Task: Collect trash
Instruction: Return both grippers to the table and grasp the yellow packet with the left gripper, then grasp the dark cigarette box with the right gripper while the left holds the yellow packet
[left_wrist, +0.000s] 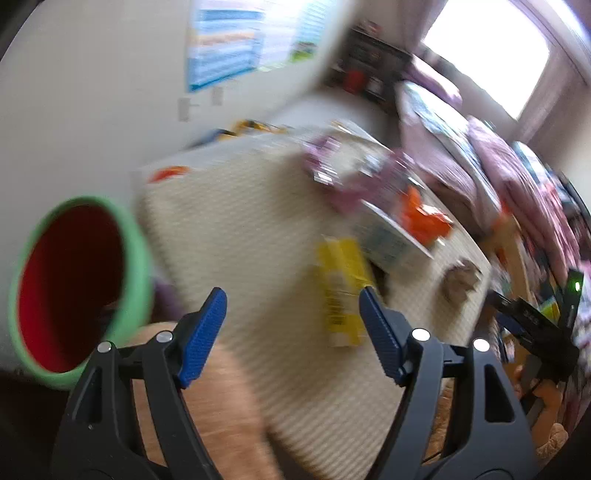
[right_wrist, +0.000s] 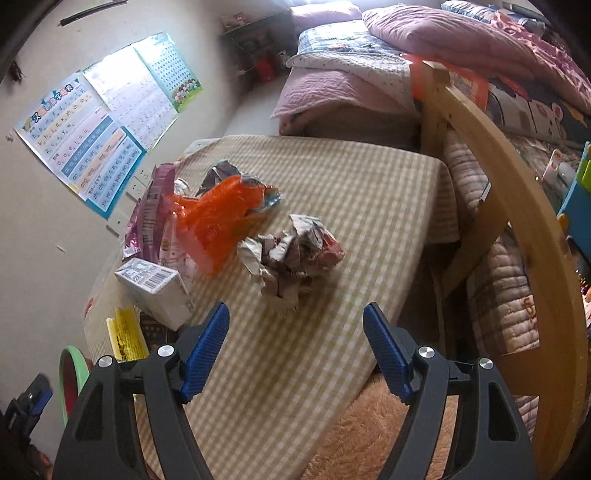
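Note:
Trash lies on a checked tablecloth: crumpled newspaper, an orange plastic bag, a purple wrapper, a white carton and a yellow box. My right gripper is open and empty, just short of the newspaper. My left gripper is open and empty; its view is blurred and shows the yellow box, the orange bag and a green-rimmed red bin at left. The bin's rim also shows in the right wrist view.
A wooden bed frame with pink quilts stands right of the table. Posters hang on the left wall. A fuzzy orange rug lies below the table edge. The other gripper shows at right in the left view.

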